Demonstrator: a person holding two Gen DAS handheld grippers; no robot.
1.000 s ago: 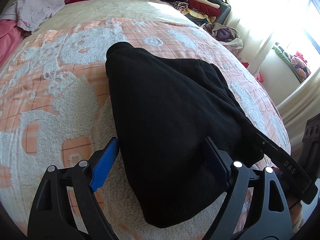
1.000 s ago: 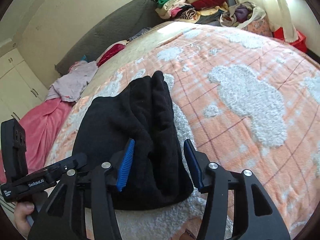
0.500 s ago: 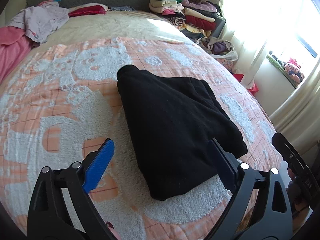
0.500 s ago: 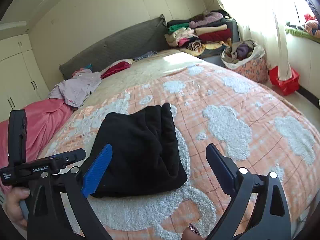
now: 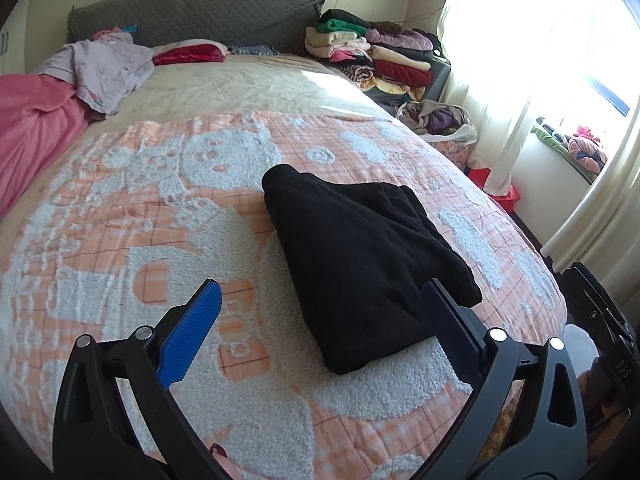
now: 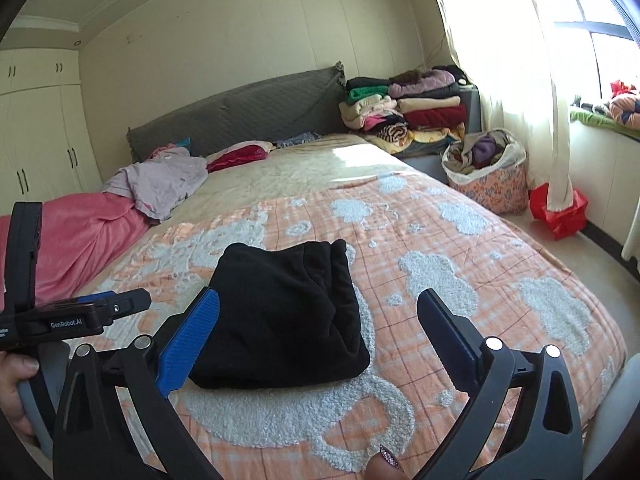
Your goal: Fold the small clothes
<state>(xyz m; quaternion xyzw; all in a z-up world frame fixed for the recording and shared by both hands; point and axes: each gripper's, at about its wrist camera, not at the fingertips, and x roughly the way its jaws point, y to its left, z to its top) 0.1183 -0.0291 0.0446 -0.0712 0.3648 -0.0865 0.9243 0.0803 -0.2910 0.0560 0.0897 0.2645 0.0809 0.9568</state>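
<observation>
Bed (image 5: 120, 240) surface, orange-and-white blanket (image 6: 460, 280): folded black garment (image 5: 360, 264) lies mid-blanket, bare blanket on all sides. Left gripper (image 5: 320, 328) and right gripper (image 6: 318, 334), jaws just opened wide, hold nothing, clear of the cloth. Stacked clothes (image 6: 404, 116) at 1 o'clock, pink sheet (image 5: 32, 128) at 10 o'clock.

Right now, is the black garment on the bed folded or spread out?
Folded. The black garment lies as a compact bundle on the orange blanket, with stacked layers showing along one edge, and neither gripper touches it.
</observation>
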